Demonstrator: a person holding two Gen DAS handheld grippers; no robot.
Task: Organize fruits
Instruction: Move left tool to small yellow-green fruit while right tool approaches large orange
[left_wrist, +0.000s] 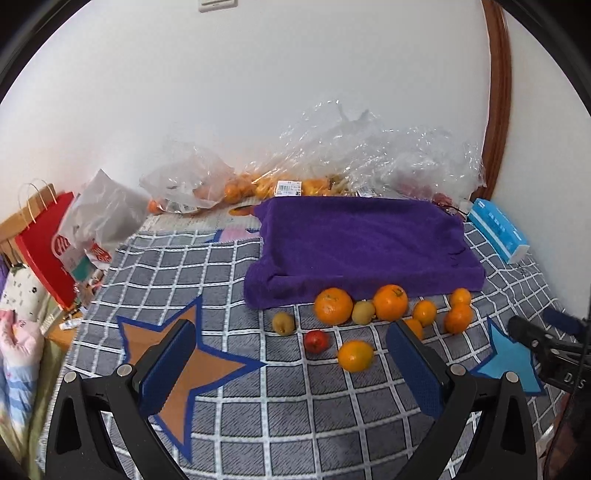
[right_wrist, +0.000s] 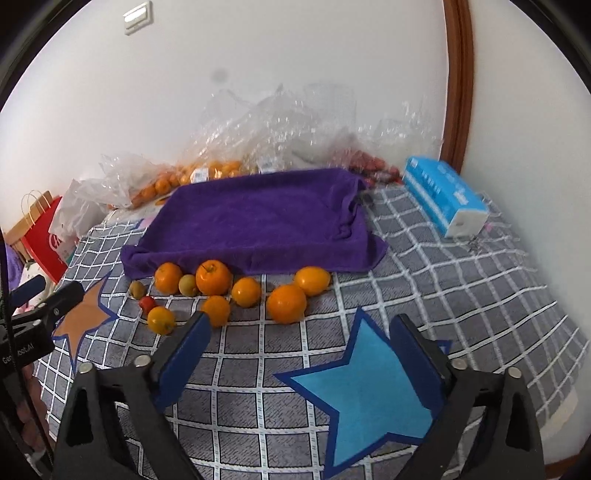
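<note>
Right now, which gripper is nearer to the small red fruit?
Left. The left gripper hangs open just short of the small red fruit, which lies almost between its fingers; the right gripper is off beside the blue star.

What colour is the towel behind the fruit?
The towel is deep purple, plain, clearest in the right wrist view.

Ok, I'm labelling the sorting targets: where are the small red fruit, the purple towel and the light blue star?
small red fruit (left_wrist: 316, 340), left wrist view, centre of its skin
purple towel (right_wrist: 258, 218), right wrist view, flat top
light blue star (right_wrist: 373, 391), right wrist view, middle
</note>
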